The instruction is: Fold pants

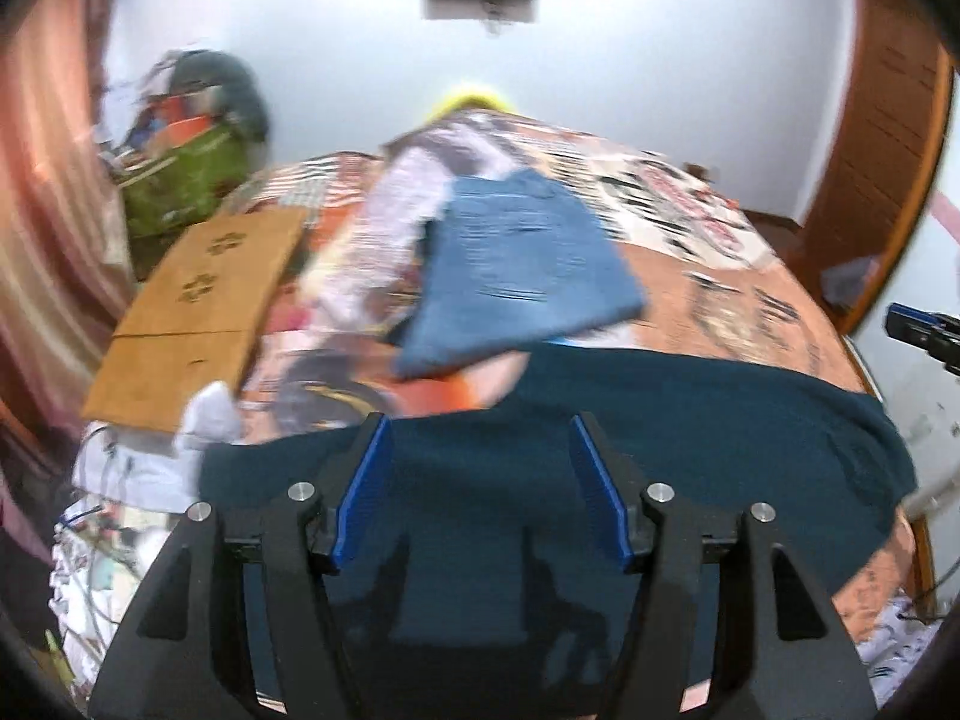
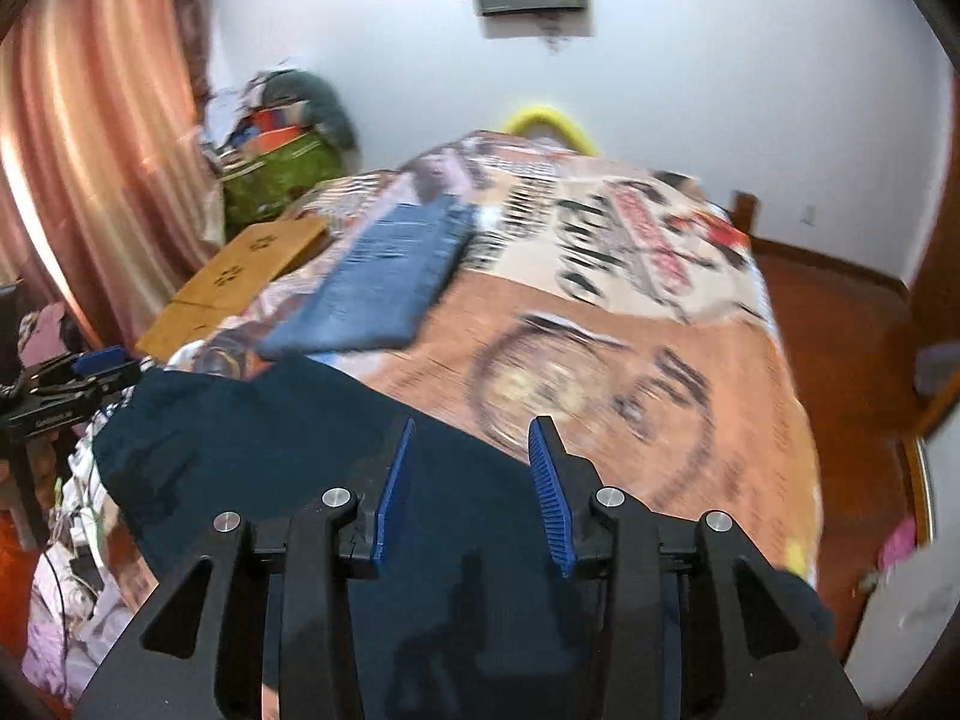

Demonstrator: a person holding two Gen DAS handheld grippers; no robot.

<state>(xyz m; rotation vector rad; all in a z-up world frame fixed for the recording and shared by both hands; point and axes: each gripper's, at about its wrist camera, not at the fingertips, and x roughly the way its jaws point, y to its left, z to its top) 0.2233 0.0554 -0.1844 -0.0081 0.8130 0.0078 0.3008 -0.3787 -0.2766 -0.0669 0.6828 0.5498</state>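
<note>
Both grippers agape over dark pants [image 1: 690, 420] on bed; blurred, contact unclear.

The dark teal pants [image 1: 690, 414] lie spread flat across the near edge of the bed, running from left to right, their fabric smooth with a few soft creases at the right end. In the right wrist view the same pants [image 2: 252, 438] cover the near left part of the bed, their far edge slanting.

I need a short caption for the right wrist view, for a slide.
Right gripper open above dark teal pants on a printed bedspread, folded jeans lying further back.
</note>
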